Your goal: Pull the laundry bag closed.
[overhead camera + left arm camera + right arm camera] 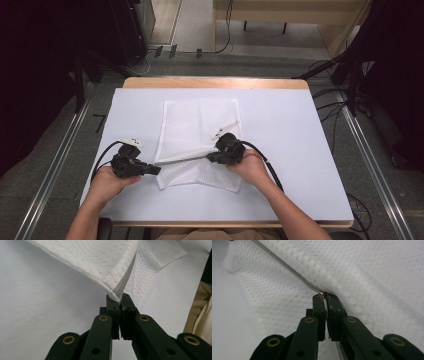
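Two tools (120, 298) (325, 296) on mesh bag's (200, 125) zipper (182, 158)

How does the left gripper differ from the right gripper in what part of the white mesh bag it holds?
The left gripper pinches the mesh bag at the end corner of its zipper, beside the bag; the right gripper grips the small metal zipper pull, over the bag's middle. The left gripper points right, the right gripper points left. Both are shut, with the zipper stretched between them.

Lab: covered table (300, 150), floor rails (55, 165), trailing cables (330, 107).
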`<state>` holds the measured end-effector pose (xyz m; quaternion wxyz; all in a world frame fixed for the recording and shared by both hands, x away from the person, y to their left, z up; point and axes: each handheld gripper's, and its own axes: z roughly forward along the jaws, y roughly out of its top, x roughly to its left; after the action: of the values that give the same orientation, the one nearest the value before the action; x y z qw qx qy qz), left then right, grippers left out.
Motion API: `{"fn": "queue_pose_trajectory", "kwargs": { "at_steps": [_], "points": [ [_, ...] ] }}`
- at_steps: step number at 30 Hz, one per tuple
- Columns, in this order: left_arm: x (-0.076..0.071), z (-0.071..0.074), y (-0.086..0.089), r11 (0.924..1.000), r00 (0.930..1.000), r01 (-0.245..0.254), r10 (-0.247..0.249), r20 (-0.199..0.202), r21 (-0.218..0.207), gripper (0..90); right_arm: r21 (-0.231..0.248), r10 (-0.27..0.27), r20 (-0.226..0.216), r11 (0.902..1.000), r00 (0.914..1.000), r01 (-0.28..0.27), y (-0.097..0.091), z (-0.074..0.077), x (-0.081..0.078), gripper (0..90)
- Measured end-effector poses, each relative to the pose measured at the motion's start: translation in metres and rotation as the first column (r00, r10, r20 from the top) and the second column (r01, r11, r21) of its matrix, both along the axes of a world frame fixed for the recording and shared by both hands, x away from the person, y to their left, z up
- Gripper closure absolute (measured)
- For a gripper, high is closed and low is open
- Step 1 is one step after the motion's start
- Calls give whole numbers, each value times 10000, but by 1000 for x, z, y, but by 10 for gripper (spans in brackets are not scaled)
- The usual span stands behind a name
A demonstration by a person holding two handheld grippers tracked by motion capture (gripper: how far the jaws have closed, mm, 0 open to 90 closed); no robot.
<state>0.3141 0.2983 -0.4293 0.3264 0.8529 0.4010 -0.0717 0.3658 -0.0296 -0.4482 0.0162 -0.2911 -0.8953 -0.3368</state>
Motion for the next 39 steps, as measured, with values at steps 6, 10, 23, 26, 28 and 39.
{"fn": "queue_pose_trajectory", "kwargs": {
  "at_steps": [6,10,23,26,28,39],
  "points": [
    [0,0,0,10000,10000,-35,35,-35,33,885,-79,-16,-28,10000,10000,15,-5,0,0,879],
    [-1,0,1,10000,10000,-42,42,-47,8,885,-119,-88,-19,9999,10000,88,-10,-1,0,879],
    [-1,-2,3,10000,9999,3,-4,-123,-39,885,-166,-307,-120,9994,9995,305,-28,-4,-2,879],
    [-1,-2,4,10000,9999,-34,32,-156,-82,885,-170,-367,-132,9992,9992,365,-32,-4,-1,879],
    [-1,-2,5,10000,9999,-23,22,-158,-68,885,-126,-400,-150,9991,9991,398,-34,-4,-1,879],
    [-2,-3,9,9998,9998,-50,47,-192,-191,886,-204,-563,-201,9982,9982,558,-45,-3,-2,879]
  ]
}}
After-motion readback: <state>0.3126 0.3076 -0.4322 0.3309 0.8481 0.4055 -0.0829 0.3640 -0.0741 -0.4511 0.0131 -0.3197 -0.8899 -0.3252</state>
